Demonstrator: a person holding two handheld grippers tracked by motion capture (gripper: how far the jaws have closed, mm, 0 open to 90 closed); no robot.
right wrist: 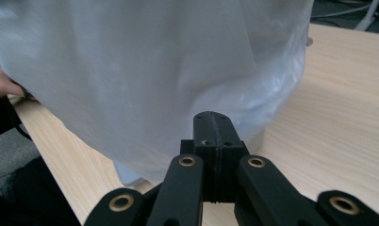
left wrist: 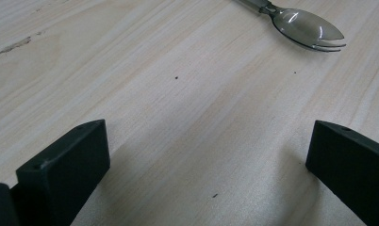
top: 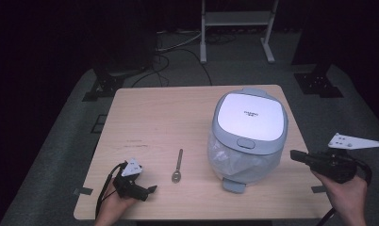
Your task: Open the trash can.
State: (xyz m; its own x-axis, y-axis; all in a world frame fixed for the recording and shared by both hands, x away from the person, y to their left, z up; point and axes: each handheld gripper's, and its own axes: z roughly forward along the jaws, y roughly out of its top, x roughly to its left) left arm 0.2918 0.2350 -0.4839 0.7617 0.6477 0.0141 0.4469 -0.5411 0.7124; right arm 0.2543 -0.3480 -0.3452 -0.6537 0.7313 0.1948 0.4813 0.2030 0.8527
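A small grey bin with a white lid and a clear plastic liner stands on the right half of the wooden table. A translucent spork lies left of the bin, its bowl toward the front edge. My left gripper rests low at the front left, open, pointing right toward the spork. In the left gripper view its jaws stand wide over bare wood, with the spork farther off. My right gripper is shut, held just right of the bin. Its closed tips point at the liner.
A white metal stand and loose cables are on the floor beyond the table. Dark stand bases sit at the back corners. The table's left and far parts are bare wood.
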